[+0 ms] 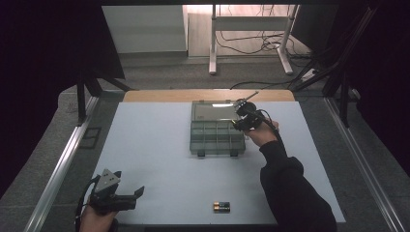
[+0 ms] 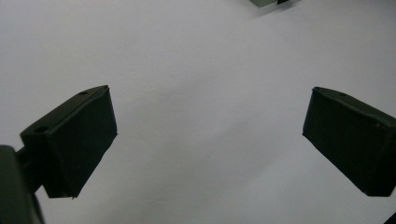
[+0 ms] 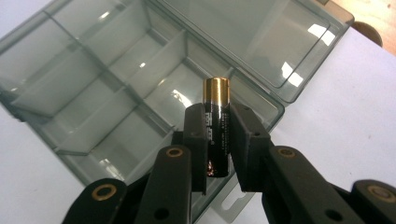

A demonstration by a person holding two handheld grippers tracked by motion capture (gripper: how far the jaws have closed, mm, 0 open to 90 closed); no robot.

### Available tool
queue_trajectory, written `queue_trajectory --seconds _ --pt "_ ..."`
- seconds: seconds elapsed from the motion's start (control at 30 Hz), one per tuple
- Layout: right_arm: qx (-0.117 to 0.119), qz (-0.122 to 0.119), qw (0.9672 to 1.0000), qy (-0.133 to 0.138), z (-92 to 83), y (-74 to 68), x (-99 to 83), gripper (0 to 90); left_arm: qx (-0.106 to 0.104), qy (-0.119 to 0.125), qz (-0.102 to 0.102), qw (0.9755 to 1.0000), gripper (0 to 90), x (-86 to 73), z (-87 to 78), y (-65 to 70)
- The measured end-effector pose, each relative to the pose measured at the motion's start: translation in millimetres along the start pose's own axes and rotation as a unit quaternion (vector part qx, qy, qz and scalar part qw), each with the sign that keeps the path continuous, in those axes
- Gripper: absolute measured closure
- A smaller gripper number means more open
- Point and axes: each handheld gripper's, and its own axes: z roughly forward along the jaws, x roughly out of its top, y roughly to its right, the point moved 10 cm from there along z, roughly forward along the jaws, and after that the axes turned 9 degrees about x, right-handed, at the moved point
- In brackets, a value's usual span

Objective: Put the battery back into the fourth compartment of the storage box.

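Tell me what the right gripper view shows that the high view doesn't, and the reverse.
Right gripper view alone: the battery clamped between the right claw jaws, gold end out, above the organizer box compartments. High view alone: the left claw open near the table's front left corner, and a second battery lying at the front edge. Both: the box with its lid open, and the white table.

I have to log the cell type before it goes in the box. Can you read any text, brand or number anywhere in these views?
Held battery, between the right gripper's jaws: pale print runs down its black sleeve, too blurred to read.
Battery on table: too small to read any marking.
Box: no text visible.
Left gripper: no text visible.
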Motion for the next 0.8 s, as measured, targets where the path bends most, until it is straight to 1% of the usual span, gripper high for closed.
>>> queue_trajectory --seconds 0.03,0.17,0.2,0.27,0.47,0.5,0.57,0.6,0.7,0.73,0.77,0.8 --pt "-0.002 0.004 1.0 -0.005 3.6 2.7 -0.3 76.6 0.0 0.0 0.0 1.0 3.5 0.0 0.0 0.0" --pt "-0.011 0.008 0.9998 -0.016 10.2 8.0 -1.5 76.6 0.0 0.0 0.001 1.0 3.5 0.0 0.0 0.1" --pt "-0.011 0.008 0.9998 -0.016 10.2 8.0 -1.5 76.6 0.0 0.0 0.001 1.0 3.5 0.0 0.0 0.1" --pt "-0.012 0.013 0.9996 -0.023 15.9 11.8 -3.3 76.6 0.0 0.0 0.001 1.0 3.5 0.0 0.0 0.2" --pt "-0.018 0.017 0.9993 -0.029 23.6 17.0 -4.8 75.8 0.0 0.0 0.001 1.0 3.5 0.0 0.1 0.4" --pt "-0.022 0.016 0.9995 -0.017 22.9 18.7 -2.3 70.6 0.0 0.0 0.002 1.0 3.5 -0.1 0.0 0.5" --pt "-0.015 0.022 0.9997 0.0 18.8 17.4 1.5 63.5 0.0 0.0 0.002 1.0 3.5 -0.2 0.0 0.4" --pt "-0.013 0.02 0.9997 0.005 16.4 16.6 2.6 60.3 0.0 -0.001 0.002 1.0 3.5 -0.3 0.1 0.3" --pt "-0.015 0.008 0.9997 0.016 5.7 12.6 4.7 50.7 0.0 -0.001 0.003 1.0 3.5 -0.4 0.0 0.4" --pt "-0.015 0.008 0.9997 0.016 5.7 12.6 4.7 50.7 0.0 -0.001 0.003 1.0 3.5 -0.4 0.0 0.4" --pt "-0.004 -0.002 0.9997 0.024 -1.4 6.4 5.4 44.1 0.001 -0.001 0.005 1.0 3.5 -0.5 0.0 0.8" --pt "-0.004 -0.004 0.9996 0.026 -3.9 4.5 5.4 40.1 0.001 -0.002 0.005 1.0 3.5 -0.5 0.1 0.9"
